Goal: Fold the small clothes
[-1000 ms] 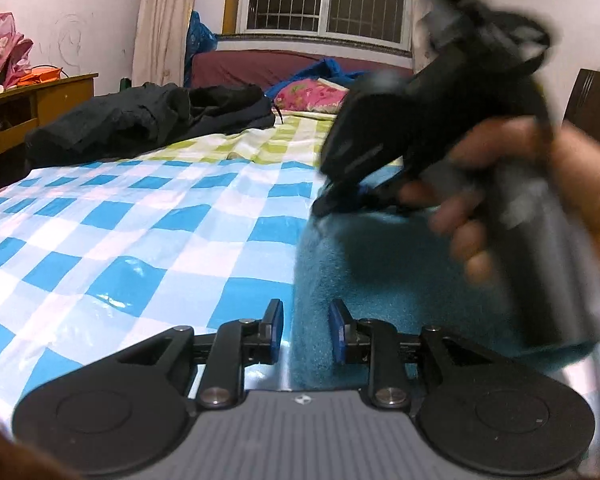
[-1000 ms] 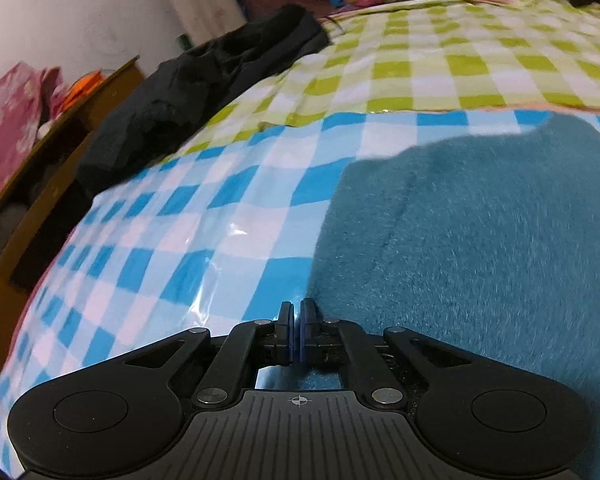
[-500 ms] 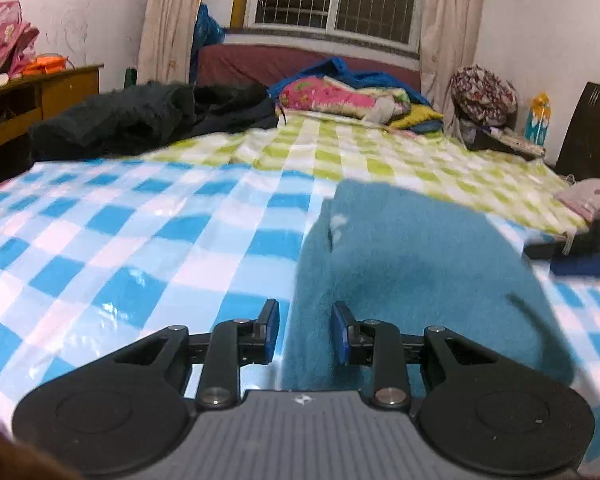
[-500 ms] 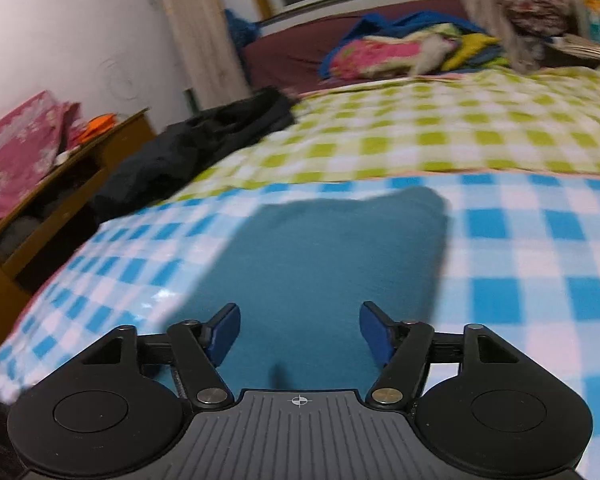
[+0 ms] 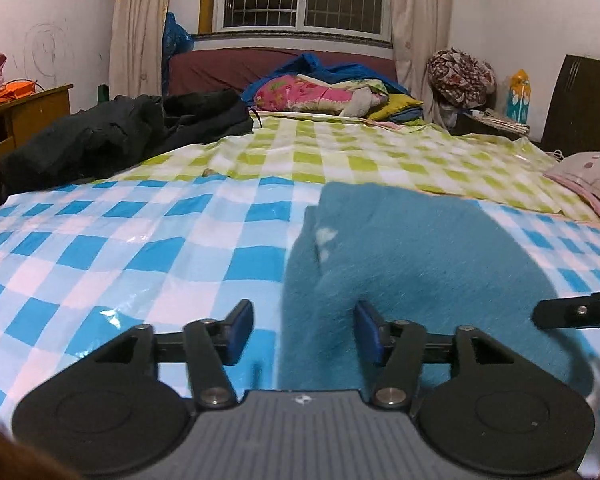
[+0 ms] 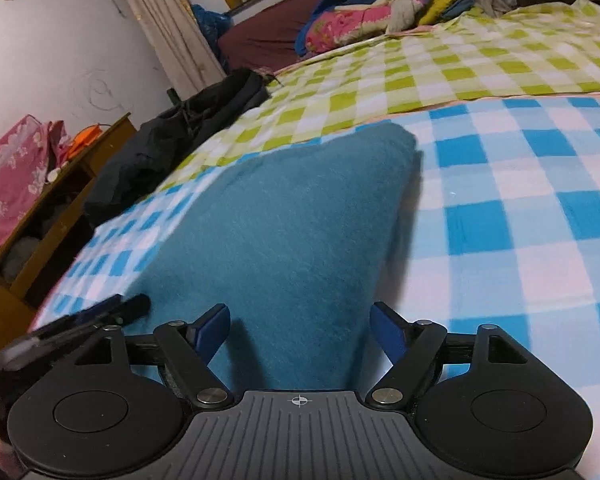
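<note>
1 teal fleece garment [image 5: 412, 264] lies folded on the blue-checked sheet [image 5: 100, 248], just ahead of both grippers. Only the left wrist view shows the small white patch [image 5: 325, 236] near its left fold; only the right wrist view shows its far corner against the green-checked sheet [image 6: 460, 68]. The left gripper [image 5: 303, 332] sits low over the near edge, jaws wide apart, holding nothing. The right gripper [image 6: 300, 330] tilts left, jaws spread wider, empty. 1 black jacket [image 5: 120, 132] lies well beyond.
</note>
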Motion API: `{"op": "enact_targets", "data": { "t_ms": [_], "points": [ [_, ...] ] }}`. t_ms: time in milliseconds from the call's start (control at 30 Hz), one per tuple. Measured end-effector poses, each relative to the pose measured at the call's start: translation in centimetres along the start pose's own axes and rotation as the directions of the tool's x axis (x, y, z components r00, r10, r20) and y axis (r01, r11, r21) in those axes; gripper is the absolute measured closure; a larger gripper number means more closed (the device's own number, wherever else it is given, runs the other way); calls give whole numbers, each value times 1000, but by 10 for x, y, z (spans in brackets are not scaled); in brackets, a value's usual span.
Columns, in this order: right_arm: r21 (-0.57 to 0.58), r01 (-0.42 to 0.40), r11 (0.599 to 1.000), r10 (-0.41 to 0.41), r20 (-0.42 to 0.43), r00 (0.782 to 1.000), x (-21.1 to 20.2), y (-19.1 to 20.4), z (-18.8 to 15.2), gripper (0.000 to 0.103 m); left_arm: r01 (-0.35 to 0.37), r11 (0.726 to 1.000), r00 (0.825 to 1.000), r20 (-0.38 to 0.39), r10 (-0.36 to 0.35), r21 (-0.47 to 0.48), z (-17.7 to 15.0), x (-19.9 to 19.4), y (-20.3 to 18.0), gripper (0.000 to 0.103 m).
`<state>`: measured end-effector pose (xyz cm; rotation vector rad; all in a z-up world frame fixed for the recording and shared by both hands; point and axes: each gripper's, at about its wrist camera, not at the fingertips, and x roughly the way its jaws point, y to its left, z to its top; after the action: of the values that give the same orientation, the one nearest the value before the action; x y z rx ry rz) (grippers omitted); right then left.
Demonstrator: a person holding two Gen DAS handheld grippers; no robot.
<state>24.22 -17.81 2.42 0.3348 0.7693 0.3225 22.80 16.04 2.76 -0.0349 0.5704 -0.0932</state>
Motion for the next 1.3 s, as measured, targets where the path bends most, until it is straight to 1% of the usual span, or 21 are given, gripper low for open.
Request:
{"op": "enact_targets", "data": {
  "t_ms": [100, 200, 300, 333, 367, 400, 433, 467, 500, 533, 667, 800, 867, 900, 933, 1000, 1067, 1167, 1233, 1267, 1300],
  "points": [
    [7, -14, 1000, 14, -19, 1000, 6, -4, -10, 19, 15, 1000, 1000, -23, -15, 12, -7, 8, 4, 33],
    [72, -64, 995, 68, -52, 996, 20, -9, -14, 19, 55, 998, 998, -36, -56, -33, -7, 9, 13, 34],
    [143, -139, 980, 149, -58, 987, 31, -12, -16, 20, 117, 989, 991, -54, -122, -88, -9, 11, 17, 48],
    [148, -156, 977, 166, -62, 984, 35, -10, -16, 22, 132, 987, 989, -59, -138, -96, -10, 10, 16, 54],
    [146, -147, 978, 158, -67, 985, 38, -5, -16, 24, 139, 985, 987, -61, -146, -97, -10, 9, 15, 57],
    [138, -134, 981, 145, -72, 987, 39, -2, -16, 30, 141, 985, 987, -62, -148, -98, -10, 7, 13, 58],
    [128, -130, 983, 140, -71, 988, 36, 0, -16, 39, 145, 984, 986, -65, -152, -101, -11, 6, 11, 60],
    [126, -133, 983, 143, -70, 987, 33, -1, -16, 45, 155, 982, 984, -70, -163, -112, -12, 4, 9, 61],
    [137, -140, 981, 151, -74, 986, 29, -5, -15, 54, 166, 979, 982, -75, -176, -121, -12, 2, 7, 62],
    [162, -155, 975, 169, -79, 982, 23, -11, -16, 59, 185, 975, 977, -82, -196, -125, -14, -2, 3, 63],
    [165, -143, 976, 160, -94, 983, -3, -22, -27, 61, 233, 968, 965, -101, -242, -93, -29, -28, -24, 63],
    [119, -100, 988, 114, -120, 986, -45, -31, -43, 60, 308, 948, 939, -134, -317, -84, -55, -64, -53, 63],
    [108, -80, 991, 96, -152, 984, -67, -42, -51, 58, 325, 944, 930, -158, -331, -61, -65, -80, -67, 63],
    [104, -66, 992, 82, -162, 983, -74, -45, -54, 53, 326, 944, 929, -163, -331, -54, -67, -87, -73, 63],
    [91, -45, 995, 60, -167, 984, -82, -47, -58, 49, 318, 947, 933, -163, -321, -41, -68, -92, -78, 63],
    [38, 11, 999, -5, -149, 989, -98, -45, -67, 46, 285, 959, 949, -136, -283, -5, -64, -103, -86, 63],
    [-10, 58, 998, -58, -92, 994, -114, -40, -72, 46, 242, 970, 967, -88, -239, 20, -55, -112, -88, 63],
    [-26, 101, 995, -101, -2, 995, -134, -32, -74, 47, 211, 977, 978, -10, -211, 18, -34, -117, -88, 63],
    [-51, 97, 994, -94, 45, 995, -141, -24, -70, 49, 177, 984, 984, 26, -178, 26, -19, -108, -92, 63],
    [-62, 83, 995, -79, 61, 995, -141, -18, -68, 50, 162, 986, 986, 28, -162, 31, -12, -98, -92, 63],
    [-68, 60, 996, -55, 65, 996, -139, -13, -66, 54, 147, 989, 989, 21, -147, 26, -8, -87, -92, 63]
  ]
}}
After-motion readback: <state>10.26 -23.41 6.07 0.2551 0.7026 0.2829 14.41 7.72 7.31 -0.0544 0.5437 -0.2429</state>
